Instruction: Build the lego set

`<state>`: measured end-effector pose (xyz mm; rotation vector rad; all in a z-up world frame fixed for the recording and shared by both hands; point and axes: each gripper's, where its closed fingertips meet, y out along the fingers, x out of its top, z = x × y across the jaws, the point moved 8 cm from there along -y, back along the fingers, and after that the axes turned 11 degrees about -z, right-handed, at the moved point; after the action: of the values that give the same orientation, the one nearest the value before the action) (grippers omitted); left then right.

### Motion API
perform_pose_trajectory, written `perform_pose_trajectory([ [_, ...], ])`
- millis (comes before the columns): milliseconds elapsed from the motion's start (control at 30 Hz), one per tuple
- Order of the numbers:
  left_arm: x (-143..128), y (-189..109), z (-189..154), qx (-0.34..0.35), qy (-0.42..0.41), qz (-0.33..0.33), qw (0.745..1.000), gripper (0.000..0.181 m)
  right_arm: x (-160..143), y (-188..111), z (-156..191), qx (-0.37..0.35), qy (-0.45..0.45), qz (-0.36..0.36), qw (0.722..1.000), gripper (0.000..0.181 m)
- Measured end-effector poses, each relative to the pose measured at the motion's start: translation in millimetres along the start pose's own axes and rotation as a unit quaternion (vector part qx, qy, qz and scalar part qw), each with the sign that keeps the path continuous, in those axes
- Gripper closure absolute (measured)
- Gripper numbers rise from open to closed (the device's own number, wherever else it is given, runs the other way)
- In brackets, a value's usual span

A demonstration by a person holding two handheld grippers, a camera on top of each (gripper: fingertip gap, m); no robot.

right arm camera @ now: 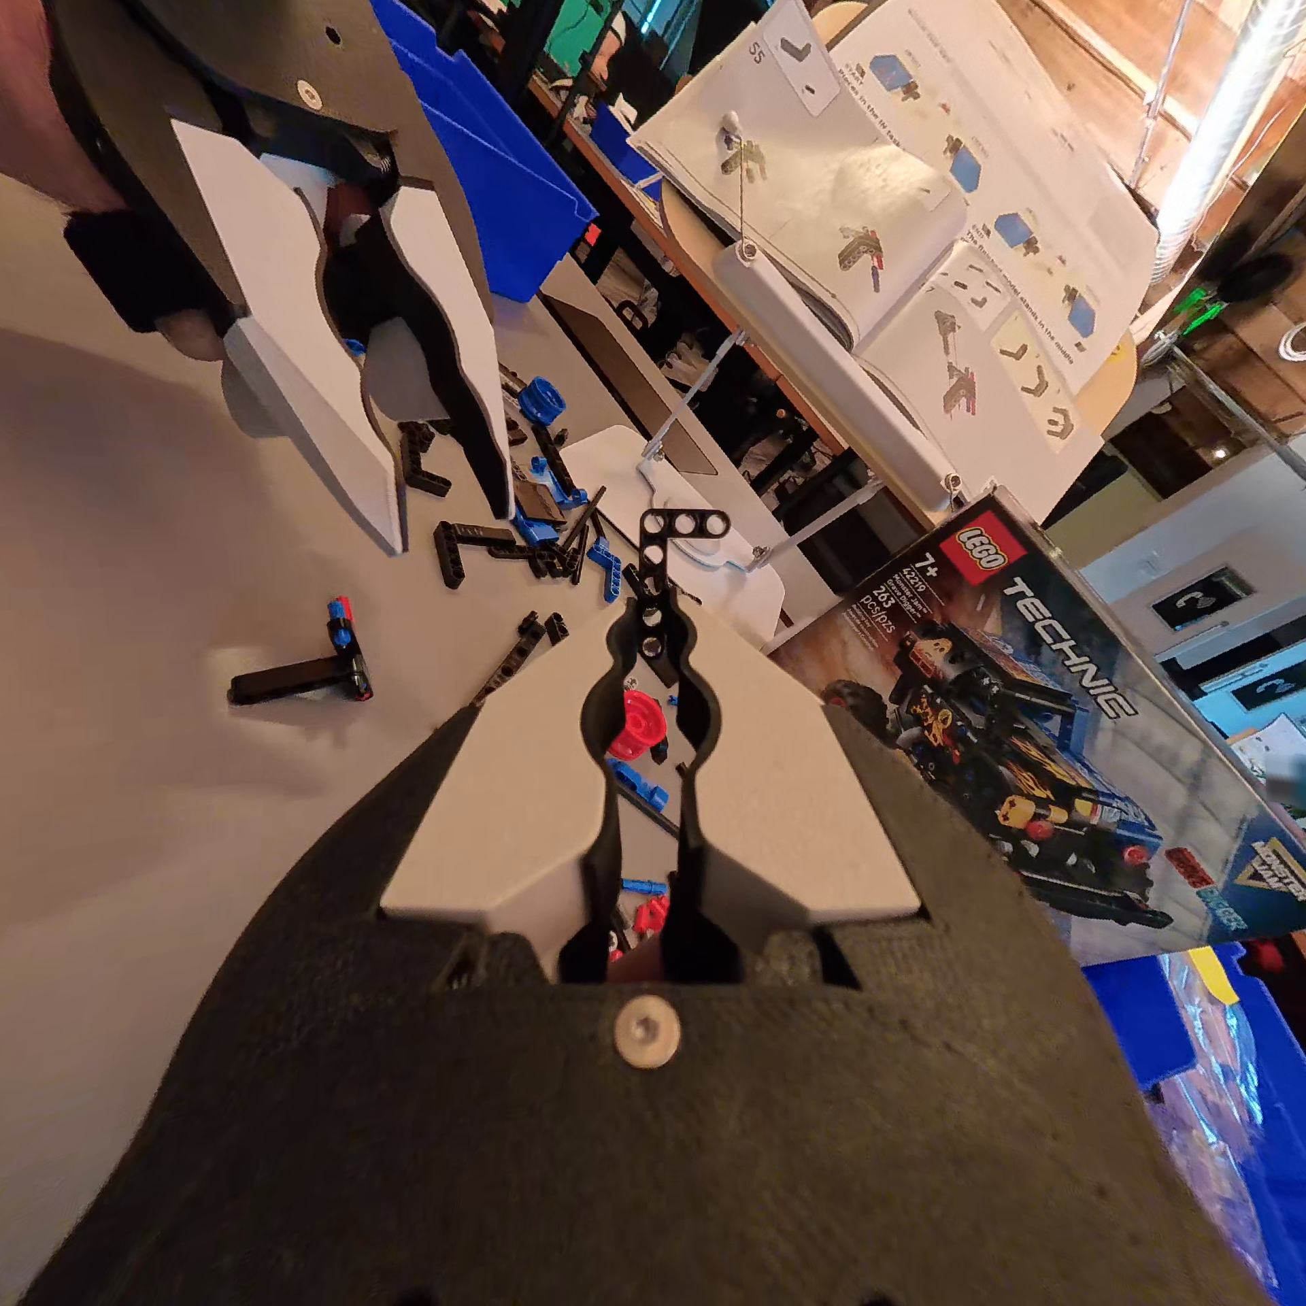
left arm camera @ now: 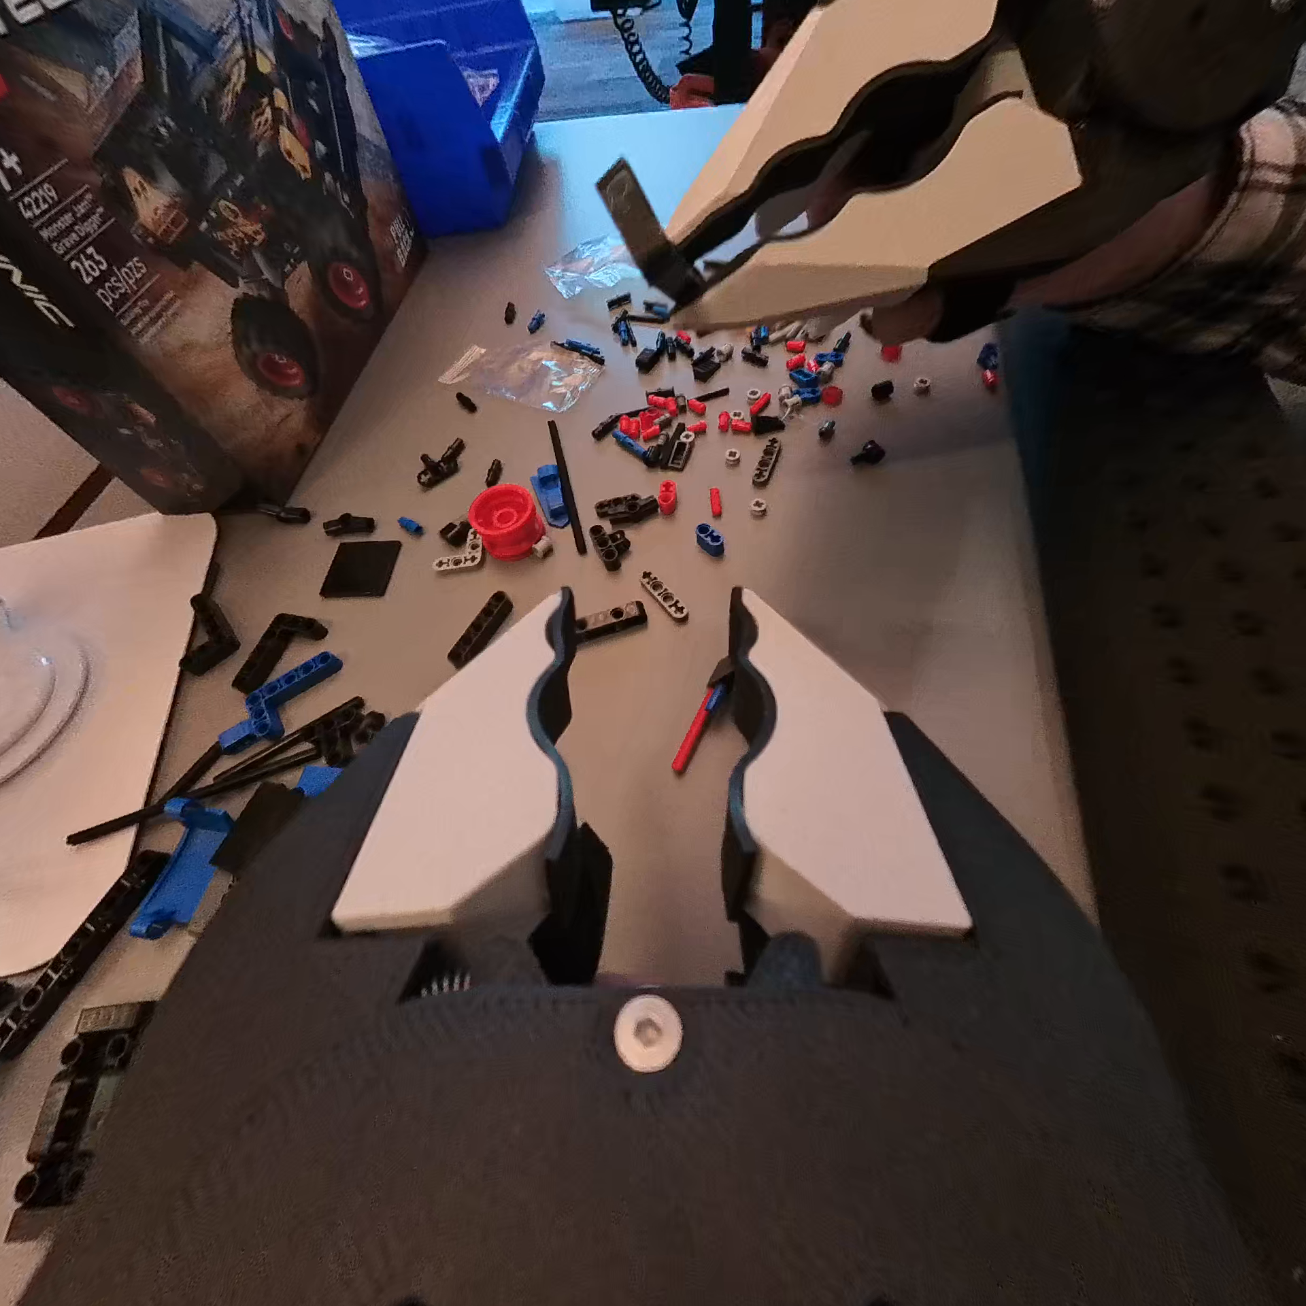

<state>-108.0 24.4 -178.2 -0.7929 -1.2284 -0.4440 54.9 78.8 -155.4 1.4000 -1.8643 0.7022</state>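
The right tongs [right arm camera: 654, 622] pinch a black L-shaped beam [right arm camera: 661, 565] at their tips, lifted above the worktop [left arm camera: 883, 565]. The left tongs [left arm camera: 654, 608] hang spread over loose pieces [left arm camera: 707, 410] mid-worktop.

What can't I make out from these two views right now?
- Left wrist view: the beam in the right gripper is motion-blurred; its holes don't show.
- Left wrist view: the red-and-blue pin runs behind a left finger; contact is unclear.
- Right wrist view: the beam's lower end sits between the fingers, hidden.
- Both views: the box is cut off by the frame edge.
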Motion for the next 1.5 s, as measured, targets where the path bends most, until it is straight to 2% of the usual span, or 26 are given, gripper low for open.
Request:
perform_pose_trajectory([
  [233,-20,9,-3,-0.005,0.044,0.081,0.996,0.134,-6,0,-1,0.006,0.016,0.002,1.000,0.177],
  [600,-34,20,-12,-0.031,0.050,0.120,0.991,0.136,-12,-3,-6,0.009,0.055,-0.005,0.998,0.177],
  [1500,-32,12,-17,-0.055,0.077,0.113,0.989,0.130,-21,-8,-17,0.024,0.141,-0.015,0.990,0.177],
])
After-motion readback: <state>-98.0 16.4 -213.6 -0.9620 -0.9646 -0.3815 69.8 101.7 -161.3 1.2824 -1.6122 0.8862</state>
